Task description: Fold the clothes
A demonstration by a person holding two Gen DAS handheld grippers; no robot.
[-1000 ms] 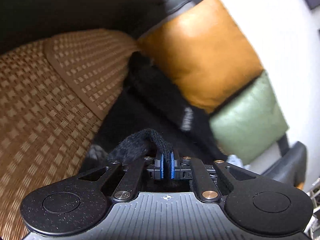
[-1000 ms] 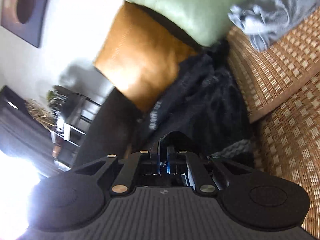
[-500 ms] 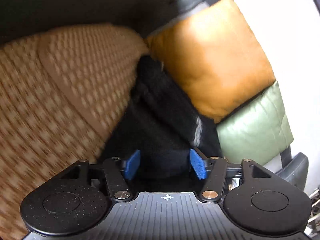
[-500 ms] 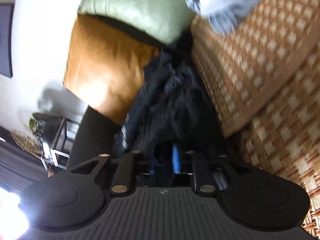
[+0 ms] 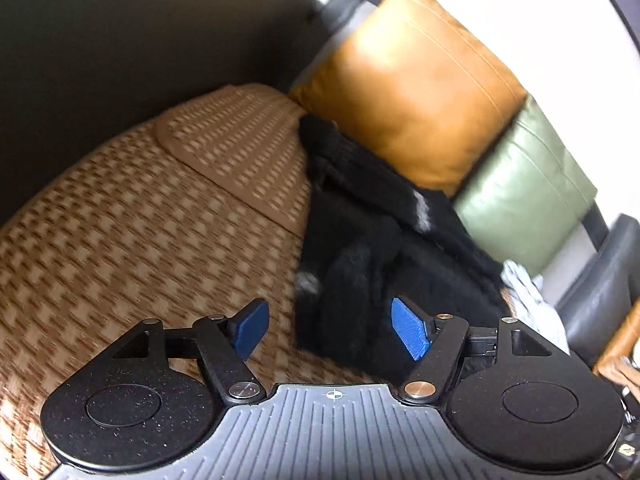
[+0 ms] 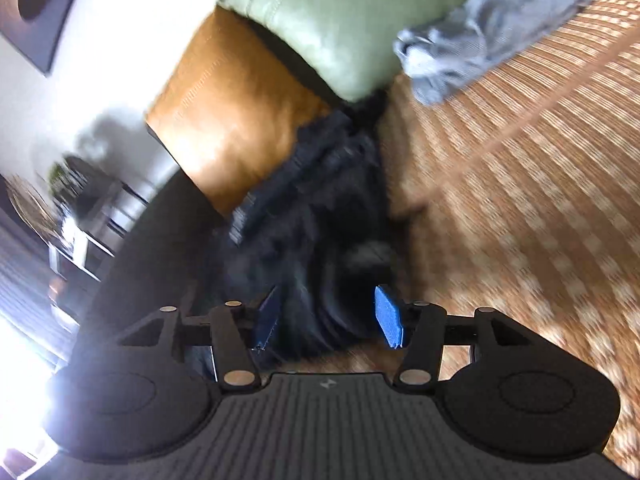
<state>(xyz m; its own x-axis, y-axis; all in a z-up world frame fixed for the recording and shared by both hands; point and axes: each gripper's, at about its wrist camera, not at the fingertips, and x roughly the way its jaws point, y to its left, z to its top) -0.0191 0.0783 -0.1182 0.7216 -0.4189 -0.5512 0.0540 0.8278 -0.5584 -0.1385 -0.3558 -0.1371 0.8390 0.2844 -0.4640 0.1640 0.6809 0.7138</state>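
on the sofa [image 5: 140, 220], both grippers, left [image 5: 332, 330] and right [image 6: 328, 320], just opened and dropped the black garment [image 5: 360, 240]; fingers apart, fold looks placed.

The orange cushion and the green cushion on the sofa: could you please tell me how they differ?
The orange cushion is tan-orange and shows more of its face; the green cushion is pale sage and partly tucked behind it. The black garment lies mainly against the orange one, while the grey garment lies beside the green one. Both look smooth and leathery, with stitched seams.
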